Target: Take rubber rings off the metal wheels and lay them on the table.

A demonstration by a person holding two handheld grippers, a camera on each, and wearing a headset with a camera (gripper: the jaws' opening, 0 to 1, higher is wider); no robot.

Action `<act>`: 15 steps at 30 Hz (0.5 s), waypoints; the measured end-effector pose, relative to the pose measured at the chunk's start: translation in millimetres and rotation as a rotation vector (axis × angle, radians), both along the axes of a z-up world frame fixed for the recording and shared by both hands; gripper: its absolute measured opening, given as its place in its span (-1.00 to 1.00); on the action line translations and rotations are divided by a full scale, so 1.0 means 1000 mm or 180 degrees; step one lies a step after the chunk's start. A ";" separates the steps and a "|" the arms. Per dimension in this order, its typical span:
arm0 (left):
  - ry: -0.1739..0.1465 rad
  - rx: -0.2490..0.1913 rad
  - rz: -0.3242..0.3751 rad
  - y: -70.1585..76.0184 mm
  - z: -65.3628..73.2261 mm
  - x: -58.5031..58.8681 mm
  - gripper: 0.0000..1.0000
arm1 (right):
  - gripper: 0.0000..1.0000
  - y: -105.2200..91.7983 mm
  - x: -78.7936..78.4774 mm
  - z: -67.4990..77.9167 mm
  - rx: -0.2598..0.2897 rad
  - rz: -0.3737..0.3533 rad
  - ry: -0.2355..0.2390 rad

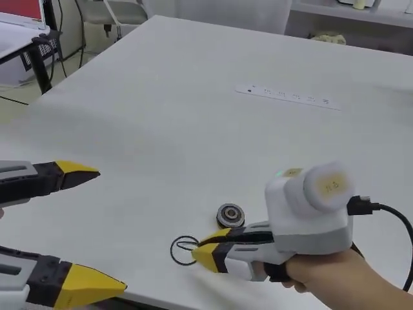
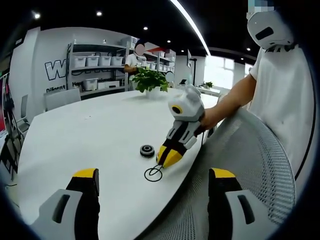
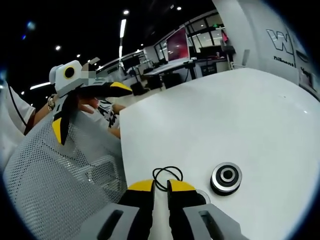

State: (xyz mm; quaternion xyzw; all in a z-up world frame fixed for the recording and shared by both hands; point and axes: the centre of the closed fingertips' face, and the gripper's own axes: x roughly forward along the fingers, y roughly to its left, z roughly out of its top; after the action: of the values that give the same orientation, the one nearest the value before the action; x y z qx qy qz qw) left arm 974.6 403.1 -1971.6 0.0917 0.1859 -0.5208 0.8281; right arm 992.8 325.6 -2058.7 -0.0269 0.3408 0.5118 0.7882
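Observation:
A metal wheel (image 1: pixel 230 214) (image 3: pixel 226 178) with a dark rim lies flat on the white table (image 1: pixel 193 116) near its front edge. Just left of it, thin black rubber rings (image 1: pixel 183 250) (image 3: pixel 167 175) lie looped on the tabletop. My right gripper (image 1: pixel 195 252) (image 3: pixel 161 187) rests low over the table with its yellow jaws nearly together, pinching the near edge of a rubber ring. My left gripper (image 1: pixel 111 228) (image 2: pixel 152 173) hovers off the table's front left edge, jaws spread wide, nothing between them. From the left gripper view the right gripper (image 2: pixel 166 159) touches the rings (image 2: pixel 154 172) beside the wheel (image 2: pixel 147 150).
A white power strip (image 1: pixel 287 95) lies far back on the table. A mesh chair (image 2: pixel 245 150) stands at the near edge, against the person. A cable (image 1: pixel 390 216) trails from the right gripper. A potted plant (image 2: pixel 149 80) stands at the table's far end.

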 end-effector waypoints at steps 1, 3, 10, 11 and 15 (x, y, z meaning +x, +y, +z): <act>0.0001 0.0000 0.0000 0.000 0.000 0.000 0.75 | -0.85 -0.001 0.001 0.000 0.0005 -0.0015 0.0006; 0.0005 0.0000 0.0000 0.000 0.000 0.000 0.76 | -0.80 -0.001 0.001 0.001 0.0023 -0.0027 0.0027; 0.0003 0.0003 0.0000 0.000 0.000 0.000 0.75 | -0.66 0.000 -0.001 0.003 0.0056 -0.0015 0.0070; 0.0006 0.0002 0.0002 0.000 0.000 0.000 0.76 | -0.65 0.000 0.000 0.003 0.0044 -0.0012 0.0057; 0.0000 0.0005 -0.0003 0.000 0.000 0.000 0.76 | -0.65 -0.001 0.002 0.007 0.0041 -0.0020 0.0000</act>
State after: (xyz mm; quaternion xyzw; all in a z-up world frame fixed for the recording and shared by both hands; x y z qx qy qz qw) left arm 974.6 403.1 -1972.0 0.0926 0.1862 -0.5211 0.8278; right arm 995.0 324.4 -2052.1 -0.0207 0.3377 0.5114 0.7899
